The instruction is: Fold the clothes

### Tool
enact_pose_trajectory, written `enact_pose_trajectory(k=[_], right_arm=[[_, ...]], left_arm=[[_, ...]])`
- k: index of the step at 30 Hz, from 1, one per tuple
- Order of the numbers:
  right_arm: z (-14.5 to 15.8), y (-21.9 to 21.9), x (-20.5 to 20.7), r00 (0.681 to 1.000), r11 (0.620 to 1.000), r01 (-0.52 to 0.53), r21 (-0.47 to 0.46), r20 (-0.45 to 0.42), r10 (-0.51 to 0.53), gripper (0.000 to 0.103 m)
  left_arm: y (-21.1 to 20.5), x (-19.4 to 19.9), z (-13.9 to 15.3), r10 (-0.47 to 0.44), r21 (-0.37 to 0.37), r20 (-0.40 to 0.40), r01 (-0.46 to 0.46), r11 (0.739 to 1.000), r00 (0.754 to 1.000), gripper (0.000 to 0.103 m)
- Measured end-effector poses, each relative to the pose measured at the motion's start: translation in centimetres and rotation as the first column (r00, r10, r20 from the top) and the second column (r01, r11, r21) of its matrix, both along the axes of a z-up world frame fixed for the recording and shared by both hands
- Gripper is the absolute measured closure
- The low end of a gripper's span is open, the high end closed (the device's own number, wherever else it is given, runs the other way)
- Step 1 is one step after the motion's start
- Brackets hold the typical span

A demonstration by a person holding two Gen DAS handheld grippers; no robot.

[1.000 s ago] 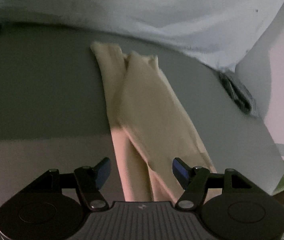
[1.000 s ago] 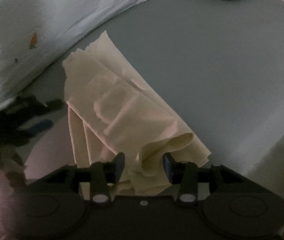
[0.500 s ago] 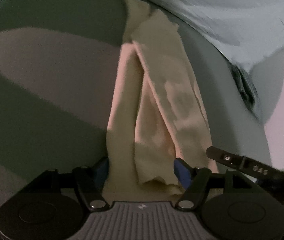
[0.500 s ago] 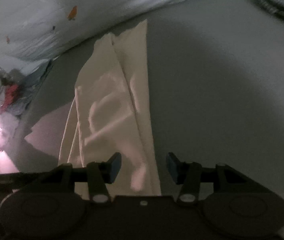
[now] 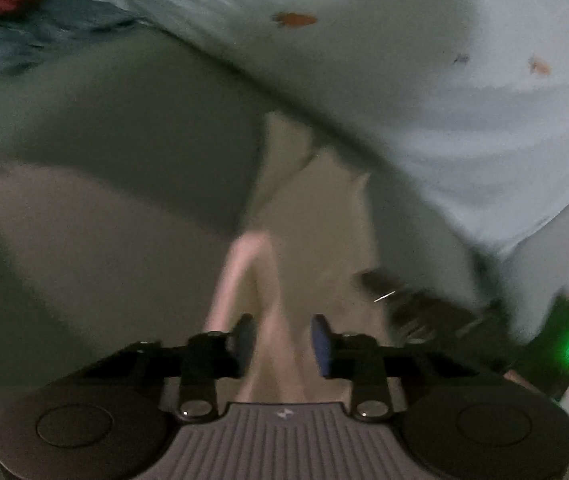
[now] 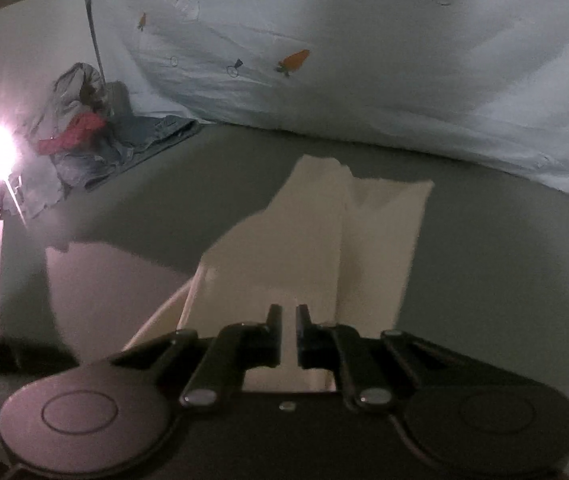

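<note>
Grey and dimly lit, the bed surface (image 6: 484, 264) carries a cream garment (image 6: 324, 236) folded into a long narrow strip with two overlapping layers, its far end reaching toward the pale carrot-print sheet (image 6: 364, 80) at 12 o'clock. At 10 o'clock in the right wrist view lies a heap of clothes (image 6: 80, 136). The right gripper (image 6: 288, 316) is clenched on the garment's near edge, while the left gripper (image 5: 280, 338) straddles the cloth with its fingers partly closed, though blur hides whether they pinch it.

Looked like a home bedroom | carrot-print bedsheet (image 6: 364, 60) draped behind grey surface (image 6: 504, 260) | heaped laundry pile (image 6: 80, 132) at side
</note>
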State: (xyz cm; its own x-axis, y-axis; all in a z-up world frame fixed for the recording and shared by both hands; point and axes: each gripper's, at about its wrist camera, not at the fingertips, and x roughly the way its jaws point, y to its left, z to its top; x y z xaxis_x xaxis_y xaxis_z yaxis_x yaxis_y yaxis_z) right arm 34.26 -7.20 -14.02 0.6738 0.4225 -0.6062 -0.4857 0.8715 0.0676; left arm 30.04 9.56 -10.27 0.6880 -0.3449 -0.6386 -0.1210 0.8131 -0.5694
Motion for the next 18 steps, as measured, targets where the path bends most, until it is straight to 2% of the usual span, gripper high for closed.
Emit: enact_pose_trajectory(k=[3, 5, 6, 7, 9, 13, 14, 15, 16, 18], right_arm=[[-1.4, 0.4, 2.6, 0.998, 0.999, 0.014, 0.034, -0.060, -0.012, 0.096], [-2.3, -0.1, 3.9, 0.992, 0.995, 0.058, 0.080, -0.119, -0.048, 0.096], [-2.8, -0.4, 4.3, 0.987, 0.992, 0.086, 0.095, -0.144, -0.071, 0.096], [-3.4, -0.7, 4.8, 0.981, 0.987, 0.113, 0.111, -0.169, -0.094, 0.100], [-3.7, -2.2, 5.1, 0.968, 0.970, 0.177, 0.166, -0.209, -0.141, 0.103], [-3.5, -6.0, 4.4, 0.925, 0.930, 0.323, 0.173, -0.266, -0.272, 0.102], [-3.4, -6.8, 4.0, 0.912, 0.919, 0.351, 0.181, -0.289, -0.291, 0.098], [-3.2, -7.7, 3.5, 0.897, 0.906, 0.380, 0.189, -0.313, -0.311, 0.090], [-2.9, -8.5, 2.7, 0.884, 0.892, 0.404, 0.204, -0.338, -0.323, 0.087], [-2.9, -10.3, 0.7, 0.848, 0.846, 0.445, 0.293, -0.440, -0.295, 0.072]], left_arm=[[-0.2, 6.3, -2.5, -0.053, -0.129, 0.027, 0.057, 0.990, 0.998, 0.085], [-0.6, 9.8, -5.4, -0.086, -0.148, -0.039, 0.079, 0.986, 0.996, 0.089], [-0.7, 11.2, -6.8, -0.099, -0.148, -0.076, 0.087, 0.985, 0.992, 0.100], [-0.2, 12.0, -7.9, -0.106, -0.174, -0.068, 0.093, 0.980, 0.992, 0.100], [1.7, 12.5, -9.2, -0.094, -0.306, -0.092, 0.061, 0.950, 0.991, 0.100], [4.3, 11.8, -8.7, -0.033, -0.351, -0.120, -0.011, 0.936, 0.992, 0.098], [4.6, 11.3, -7.8, -0.037, -0.332, -0.112, -0.002, 0.943, 0.993, 0.093], [4.7, 10.6, -6.7, -0.052, -0.314, -0.093, 0.021, 0.949, 0.994, 0.074], [4.8, 9.8, -5.7, -0.069, -0.296, -0.075, 0.043, 0.954, 0.995, 0.052], [4.7, 7.6, -4.3, -0.121, -0.257, -0.060, 0.102, 0.961, 0.991, 0.032]])
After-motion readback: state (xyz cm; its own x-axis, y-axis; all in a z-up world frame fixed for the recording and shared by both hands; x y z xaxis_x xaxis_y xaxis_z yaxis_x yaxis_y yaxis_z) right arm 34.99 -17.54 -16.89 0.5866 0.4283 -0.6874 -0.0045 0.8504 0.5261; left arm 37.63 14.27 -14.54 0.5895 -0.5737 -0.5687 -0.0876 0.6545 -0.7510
